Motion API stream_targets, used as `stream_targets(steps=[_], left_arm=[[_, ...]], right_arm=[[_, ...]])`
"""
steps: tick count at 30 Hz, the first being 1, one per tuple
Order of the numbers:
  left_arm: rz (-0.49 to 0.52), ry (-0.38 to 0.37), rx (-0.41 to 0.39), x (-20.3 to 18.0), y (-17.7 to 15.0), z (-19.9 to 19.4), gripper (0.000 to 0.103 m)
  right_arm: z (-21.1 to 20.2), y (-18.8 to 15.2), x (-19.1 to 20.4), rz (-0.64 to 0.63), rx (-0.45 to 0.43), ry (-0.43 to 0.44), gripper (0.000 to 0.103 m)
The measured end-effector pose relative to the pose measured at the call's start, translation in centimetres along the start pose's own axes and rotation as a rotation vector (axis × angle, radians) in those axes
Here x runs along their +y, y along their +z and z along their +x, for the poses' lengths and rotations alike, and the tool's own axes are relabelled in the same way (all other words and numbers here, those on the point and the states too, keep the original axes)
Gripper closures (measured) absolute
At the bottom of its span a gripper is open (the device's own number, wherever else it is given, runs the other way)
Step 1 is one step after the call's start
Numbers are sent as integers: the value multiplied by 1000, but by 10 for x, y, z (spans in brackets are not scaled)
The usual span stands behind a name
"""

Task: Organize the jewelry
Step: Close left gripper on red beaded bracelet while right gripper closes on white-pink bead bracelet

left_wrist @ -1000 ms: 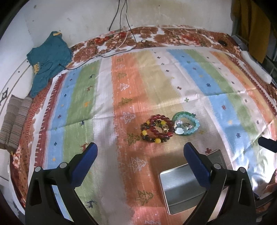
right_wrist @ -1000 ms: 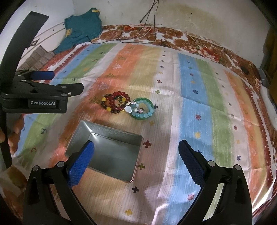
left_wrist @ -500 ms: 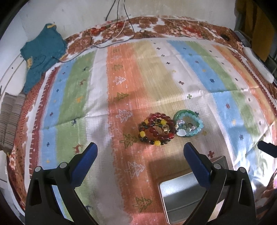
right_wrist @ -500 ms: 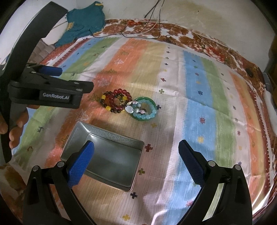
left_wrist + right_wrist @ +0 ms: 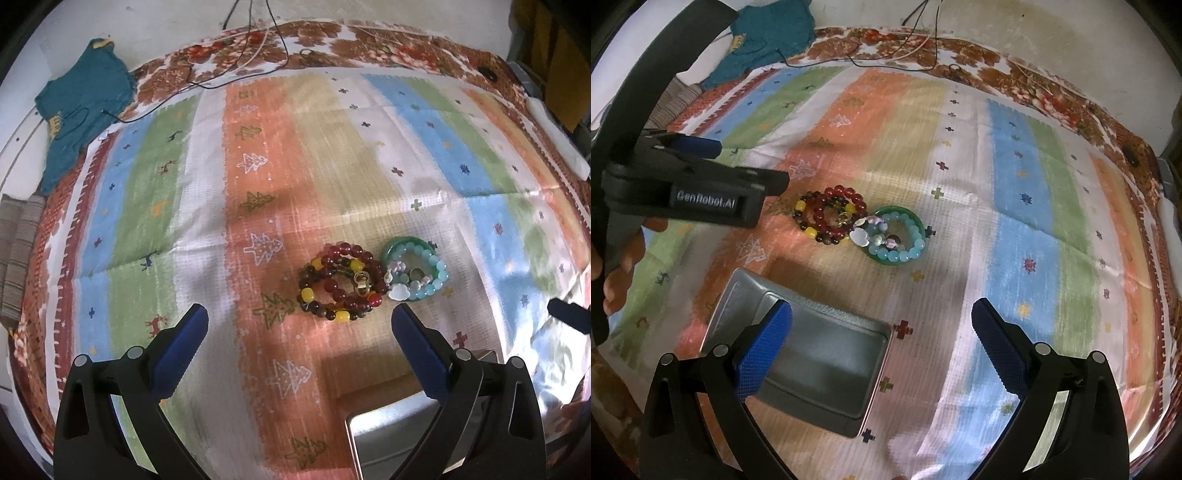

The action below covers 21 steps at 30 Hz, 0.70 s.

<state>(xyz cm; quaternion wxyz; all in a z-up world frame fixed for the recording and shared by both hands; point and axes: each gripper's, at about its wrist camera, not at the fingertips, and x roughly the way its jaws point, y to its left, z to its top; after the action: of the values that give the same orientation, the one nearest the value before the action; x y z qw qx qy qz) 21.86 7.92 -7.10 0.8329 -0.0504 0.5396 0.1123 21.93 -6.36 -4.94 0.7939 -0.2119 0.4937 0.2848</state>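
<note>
A pile of red, brown and yellow bead bracelets [image 5: 341, 284] lies on the striped cloth, touching a green bangle with pale blue bead bracelets [image 5: 415, 273] on its right. Both piles also show in the right wrist view: the red one [image 5: 829, 216], the green and blue one [image 5: 894, 236]. An open, empty silver tin [image 5: 809, 358] sits nearer than the jewelry; its corner shows in the left wrist view [image 5: 391, 439]. My left gripper [image 5: 299, 334] is open and empty, just short of the red pile. My right gripper [image 5: 881, 328] is open and empty above the tin's right edge.
A teal garment [image 5: 81, 110] lies at the far left corner. Black cables [image 5: 236, 70] run over the far floral border. A striped cushion [image 5: 14, 251] sits off the left edge. The left gripper body [image 5: 690, 188] hangs left of the jewelry in the right wrist view.
Both grippers have moved forward toward the jewelry, which now sits larger and nearer in both views. The jaws have stayed open. Nothing on the cloth has moved.
</note>
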Motion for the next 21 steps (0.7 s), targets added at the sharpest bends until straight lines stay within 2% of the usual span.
stream_targets(steps=[9,21], left_arm=[[39,14,35,-6,8,20,6],[28,0,73,-6,19,40,7]], right_arm=[[17,11,1,-18,25,6,4],[33,22,1,-24,60,26,5]])
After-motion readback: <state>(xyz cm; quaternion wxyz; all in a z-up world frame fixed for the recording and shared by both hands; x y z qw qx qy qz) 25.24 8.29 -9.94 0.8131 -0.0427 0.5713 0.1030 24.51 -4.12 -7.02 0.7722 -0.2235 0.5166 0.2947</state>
